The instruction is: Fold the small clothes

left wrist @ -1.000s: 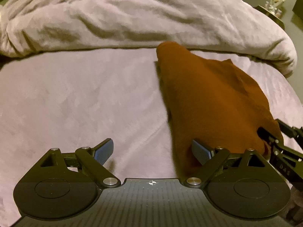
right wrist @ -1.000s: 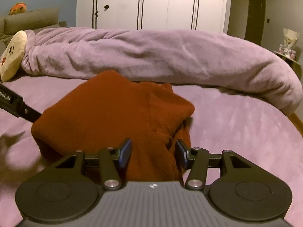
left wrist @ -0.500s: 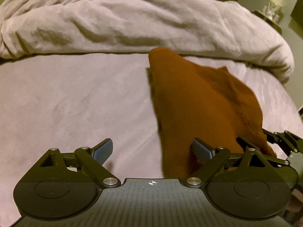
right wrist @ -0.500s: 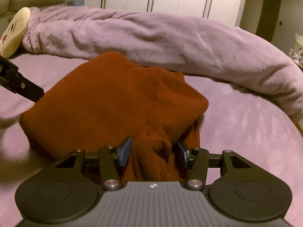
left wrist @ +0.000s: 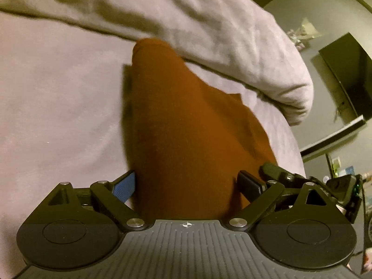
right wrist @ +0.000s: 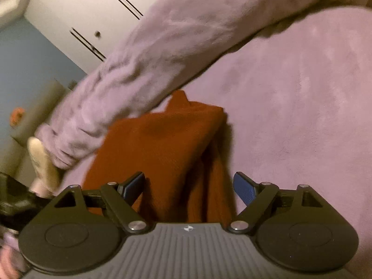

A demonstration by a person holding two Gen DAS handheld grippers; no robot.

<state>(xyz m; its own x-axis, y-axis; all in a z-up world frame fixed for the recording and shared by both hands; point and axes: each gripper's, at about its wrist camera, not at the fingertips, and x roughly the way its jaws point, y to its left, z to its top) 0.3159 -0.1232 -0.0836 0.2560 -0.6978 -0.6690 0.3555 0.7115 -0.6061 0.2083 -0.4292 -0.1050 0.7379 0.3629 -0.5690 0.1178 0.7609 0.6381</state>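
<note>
A rust-brown knit garment [left wrist: 186, 139] lies folded on the lilac bed cover, reaching back to the rolled duvet. It also shows in the right wrist view [right wrist: 167, 153]. My left gripper [left wrist: 188, 183] is open, its blue-padded fingers [left wrist: 124, 186] standing either side of the garment's near end. My right gripper [right wrist: 189, 183] is open too, jaws wide apart over the garment's near right part. The right gripper's body [left wrist: 325, 186] shows at the right edge of the left wrist view.
A rolled lilac duvet [left wrist: 186, 18] lies across the far side of the bed [right wrist: 302, 93]. A round cream plush pillow [right wrist: 39, 160] sits at the left. White wardrobe doors [right wrist: 93, 7] stand behind. A dark screen [left wrist: 344, 81] stands beyond the bed's right edge.
The right gripper has opened wider and let go of the garment. Both cameras have tilted and moved closer over the garment; the left jaws now straddle its near end.
</note>
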